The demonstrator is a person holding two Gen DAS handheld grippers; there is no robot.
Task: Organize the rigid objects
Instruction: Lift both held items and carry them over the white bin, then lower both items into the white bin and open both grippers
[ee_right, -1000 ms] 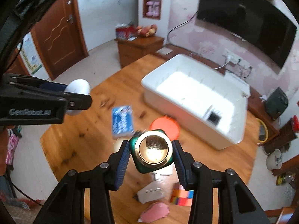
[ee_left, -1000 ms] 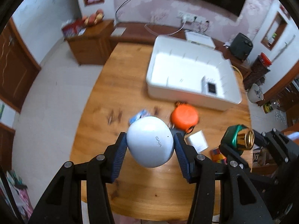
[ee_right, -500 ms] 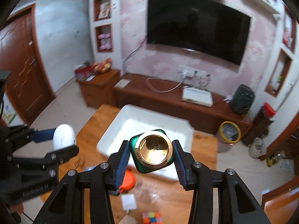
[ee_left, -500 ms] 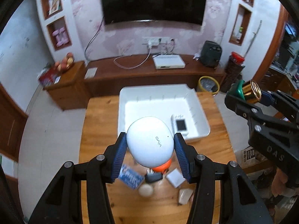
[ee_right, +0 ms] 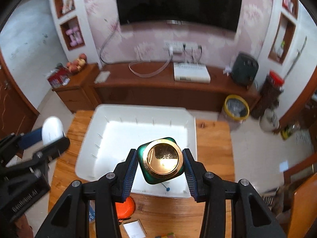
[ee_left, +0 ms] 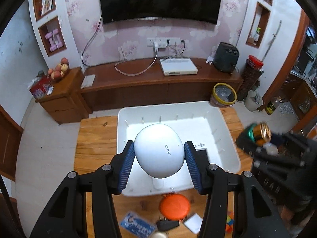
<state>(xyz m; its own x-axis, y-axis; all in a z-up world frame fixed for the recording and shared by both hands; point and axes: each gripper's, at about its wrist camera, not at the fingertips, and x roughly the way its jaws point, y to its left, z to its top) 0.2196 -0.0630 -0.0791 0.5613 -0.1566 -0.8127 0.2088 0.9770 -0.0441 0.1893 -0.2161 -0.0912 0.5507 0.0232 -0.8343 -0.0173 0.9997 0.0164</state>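
Note:
My left gripper [ee_left: 158, 159] is shut on a white egg-shaped vivo case [ee_left: 158, 150] and holds it above the white bin [ee_left: 225, 130] on the wooden table [ee_left: 95, 136]. My right gripper [ee_right: 160, 163] is shut on a green bottle with a gold cap [ee_right: 161, 160], held over the near right part of the bin [ee_right: 87, 136]. The right gripper and bottle show blurred at the right of the left wrist view [ee_left: 259, 133]. The left gripper with the case shows at the left of the right wrist view [ee_right: 52, 130]. A white device [ee_left: 200, 145] lies in the bin.
On the table in front of the bin lie an orange round disc [ee_left: 175, 207], a blue card pack [ee_left: 136, 226], a black plug [ee_left: 167, 225], a white card [ee_left: 194, 225] and a coloured cube [ee_left: 229, 225]. Behind the table stand a TV bench [ee_left: 158, 83] and a yellow waste bin [ee_left: 224, 95].
Both grippers have moved forward and lower toward the bin, each still holding its object. The bin now fills more of both views, and the right gripper has dropped lower in the left wrist view.

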